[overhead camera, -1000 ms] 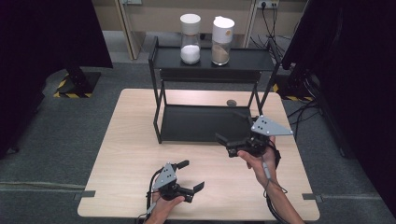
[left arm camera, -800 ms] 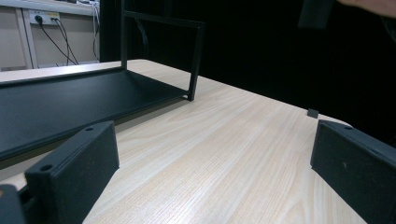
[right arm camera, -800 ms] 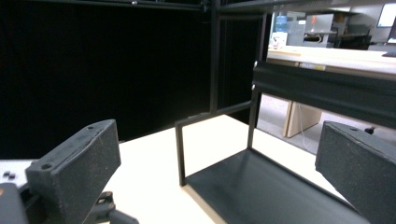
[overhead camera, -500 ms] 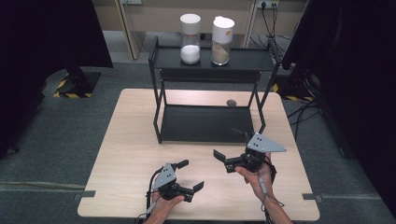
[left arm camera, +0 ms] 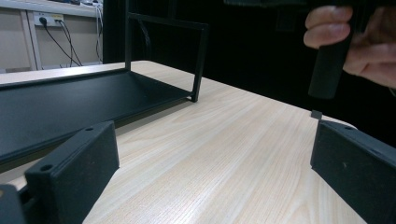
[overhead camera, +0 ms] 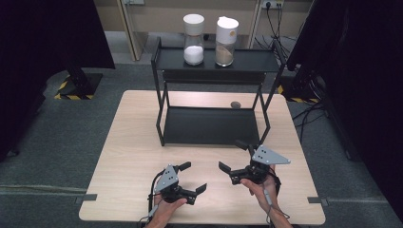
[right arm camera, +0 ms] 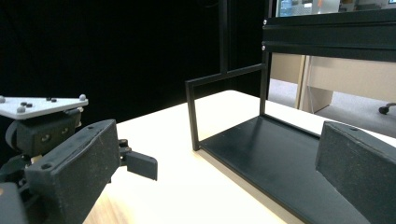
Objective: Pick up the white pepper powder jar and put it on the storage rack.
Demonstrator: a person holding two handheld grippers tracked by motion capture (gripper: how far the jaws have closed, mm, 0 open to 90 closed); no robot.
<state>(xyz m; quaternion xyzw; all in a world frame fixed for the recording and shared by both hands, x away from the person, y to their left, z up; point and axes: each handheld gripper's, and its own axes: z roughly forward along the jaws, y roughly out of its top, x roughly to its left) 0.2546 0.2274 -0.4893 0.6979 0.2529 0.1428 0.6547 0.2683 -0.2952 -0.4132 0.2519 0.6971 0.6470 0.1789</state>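
Left gripper point(overhead camera: 191, 178) low over desk point(overhead camera: 128, 156), jaws spread wide, nothing between. Right gripper point(overhead camera: 235, 156) same, near black rack point(overhead camera: 209, 124). Two jars point(overhead camera: 194, 32) on rack top, far off. Looks like hands wait, ready to reach.

1. Left gripper point(overhead camera: 192, 176): jaws spread wide, nothing between them, held low in the left hand point(overhead camera: 167, 207) at the near edge.
2. Right gripper point(overhead camera: 234, 155): jaws apart and empty, gripped by the right hand point(overhead camera: 259, 187), pointing left and forward.
3. Both forearms enter from below, well apart.
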